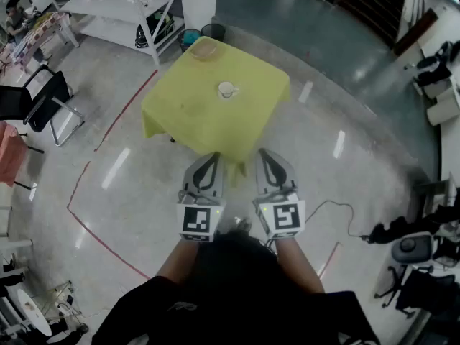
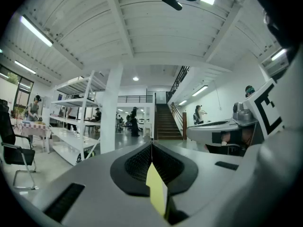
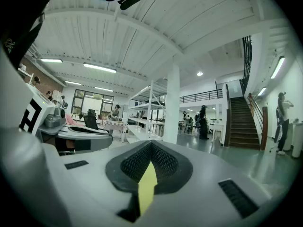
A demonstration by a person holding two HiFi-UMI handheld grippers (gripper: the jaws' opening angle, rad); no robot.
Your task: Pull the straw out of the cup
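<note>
A small white cup point(image 1: 228, 90) stands near the middle of a square table under a yellow cloth point(image 1: 187, 113). It is too small in the head view for a straw to be made out. Both grippers are held side by side over the floor at the table's near edge, pointing toward it and well short of the cup. The left gripper point(image 1: 210, 155) point(image 2: 152, 144) has its jaws pressed together with nothing between them. The right gripper point(image 1: 267, 152) point(image 3: 151, 143) is likewise shut and empty. In both gripper views only a sliver of yellow cloth shows below the meeting pads.
A tan shallow dish point(image 1: 205, 49) sits at the table's far corner, with two buckets point(image 1: 202, 34) on the floor behind it. A white shelf rack point(image 1: 122, 6) and a black chair point(image 1: 43, 95) stand left. An office chair point(image 1: 413, 254) and a cable point(image 1: 338, 210) lie right.
</note>
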